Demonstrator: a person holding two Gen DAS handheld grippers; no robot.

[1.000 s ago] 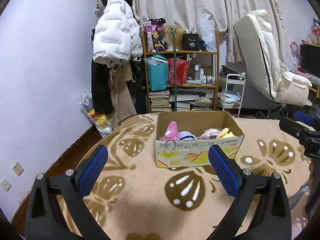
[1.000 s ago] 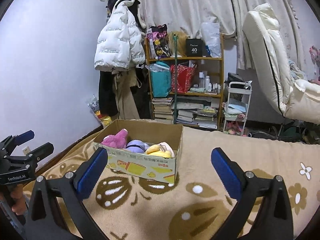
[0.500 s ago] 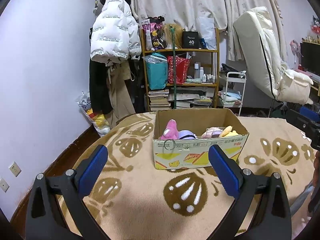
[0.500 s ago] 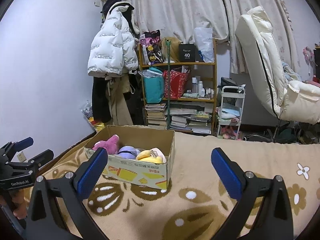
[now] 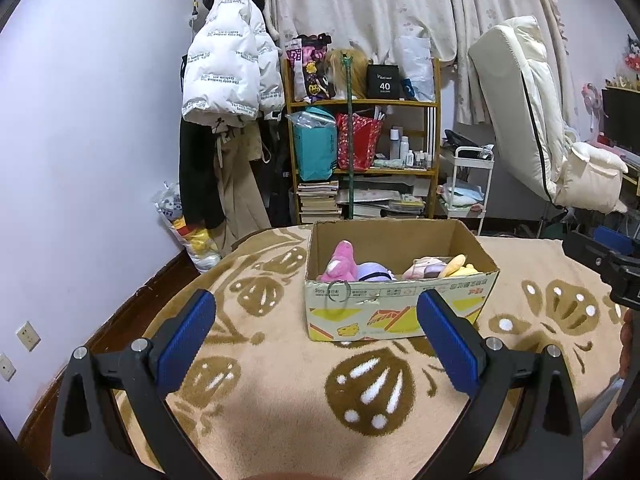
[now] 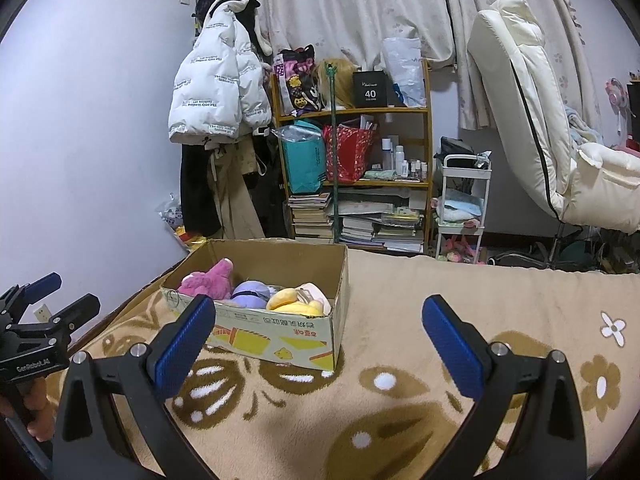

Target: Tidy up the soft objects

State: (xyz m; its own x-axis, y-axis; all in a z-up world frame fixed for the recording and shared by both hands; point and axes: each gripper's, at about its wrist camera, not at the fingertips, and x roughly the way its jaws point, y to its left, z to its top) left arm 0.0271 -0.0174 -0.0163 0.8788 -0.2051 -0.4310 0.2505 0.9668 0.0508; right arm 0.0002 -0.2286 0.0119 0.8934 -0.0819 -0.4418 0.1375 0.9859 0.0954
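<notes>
An open cardboard box [image 5: 400,312] stands on a beige blanket with brown flower prints [image 5: 280,400]. Inside lie a pink plush [image 5: 340,264], a purple plush [image 5: 374,271] and a yellow plush [image 5: 460,267]. The box also shows in the right wrist view [image 6: 276,332], with the pink plush [image 6: 212,282], the purple plush [image 6: 250,294] and the yellow plush [image 6: 292,302]. My left gripper [image 5: 316,332] is open and empty, in front of the box. My right gripper [image 6: 318,340] is open and empty, to the right of the box.
A metal ring [image 5: 338,291] hangs on the box's front wall. Behind the blanket stand a cluttered wooden shelf [image 5: 360,140], a white cart [image 5: 468,184], a coat rack with a white jacket [image 5: 228,68] and a cream recliner [image 5: 540,140].
Both grippers have drawn back and risen a little, so the box sits slightly lower and farther in both views. Both stay open and empty.
</notes>
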